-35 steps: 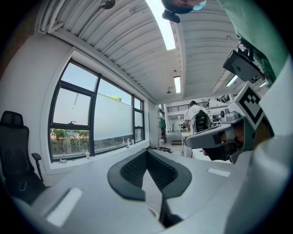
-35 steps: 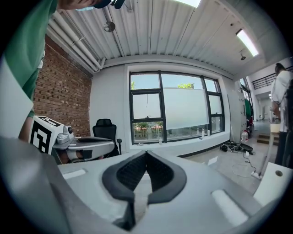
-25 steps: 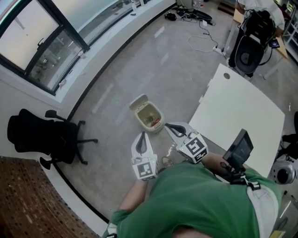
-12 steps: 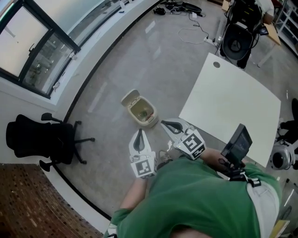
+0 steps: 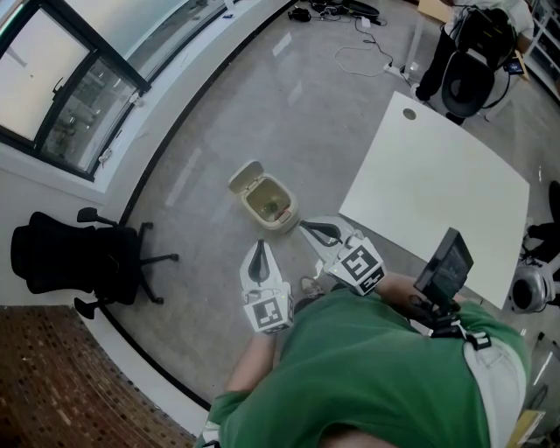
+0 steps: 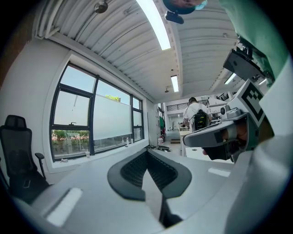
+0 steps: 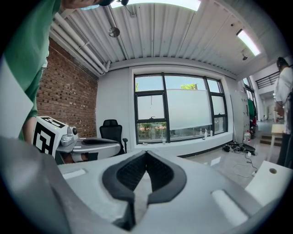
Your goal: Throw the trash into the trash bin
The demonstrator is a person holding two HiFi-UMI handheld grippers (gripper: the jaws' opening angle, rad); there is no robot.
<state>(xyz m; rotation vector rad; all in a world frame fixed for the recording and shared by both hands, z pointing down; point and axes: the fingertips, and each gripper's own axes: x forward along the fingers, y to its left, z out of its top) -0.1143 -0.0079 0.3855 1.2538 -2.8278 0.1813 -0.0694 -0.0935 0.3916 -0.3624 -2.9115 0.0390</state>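
Note:
A small beige trash bin [image 5: 282,226] stands on the grey floor with its lid [image 5: 245,176] flipped open, and some scraps lie inside it. My left gripper [image 5: 258,248] is held level just short of the bin, jaws shut and empty. My right gripper [image 5: 307,229] is beside it, nearer the bin's right side, and is also shut with nothing held. Each gripper view shows only closed black pads, the left gripper [image 6: 147,153] and the right gripper [image 7: 146,154]. The bin is hidden in both gripper views.
A white table [image 5: 437,201] stands to the right of the bin. A black office chair [image 5: 61,262] is at the left wall under the window [image 5: 61,96]. Cables [image 5: 350,13] and a black seat [image 5: 477,74] lie at the far end. A person [image 6: 194,112] stands far off.
Both grippers have edged a little to the left in the picture, keeping their places near the bin. Their jaws stay shut.

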